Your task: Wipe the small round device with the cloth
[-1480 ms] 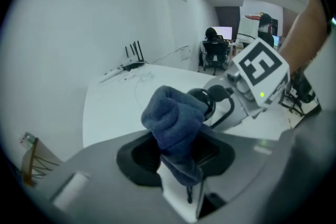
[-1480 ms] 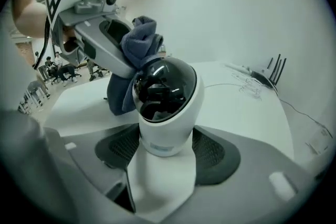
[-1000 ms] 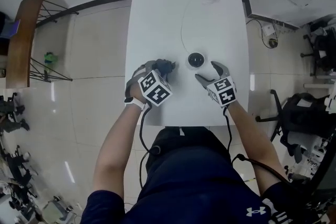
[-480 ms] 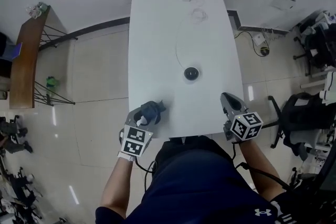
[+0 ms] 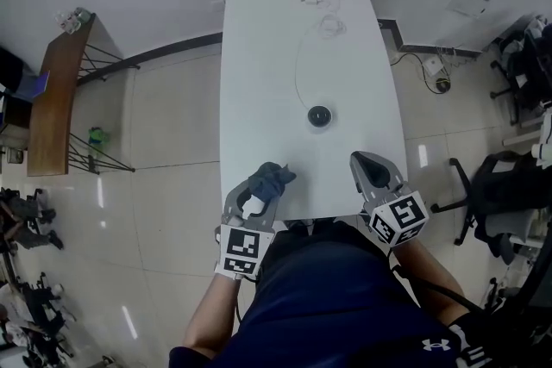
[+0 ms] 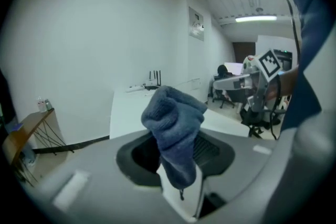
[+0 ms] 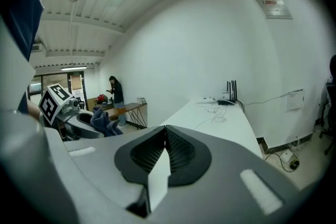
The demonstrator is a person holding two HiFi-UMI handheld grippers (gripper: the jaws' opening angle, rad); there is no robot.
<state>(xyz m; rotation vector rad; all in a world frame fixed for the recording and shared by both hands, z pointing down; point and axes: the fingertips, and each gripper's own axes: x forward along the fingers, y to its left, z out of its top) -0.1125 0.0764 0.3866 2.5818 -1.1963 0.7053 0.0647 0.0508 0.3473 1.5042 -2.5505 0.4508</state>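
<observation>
Blue-grey cloth (image 5: 272,178) bunches up from the left gripper (image 5: 256,196), pinched tight, presumably ready for wiping. The right gripper (image 5: 362,161), lower right, has just closed on nothing. Both hang over the table's (image 5: 267,65) near edge. The device (image 5: 319,115) sits mid-frame, well apart.

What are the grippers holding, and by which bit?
The left gripper pinches the cloth by its lower end, the rest bunched above. The right gripper has just closed on nothing.

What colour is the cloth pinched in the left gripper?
Dark greyish blue. The cloth shows best in the left gripper view.
</observation>
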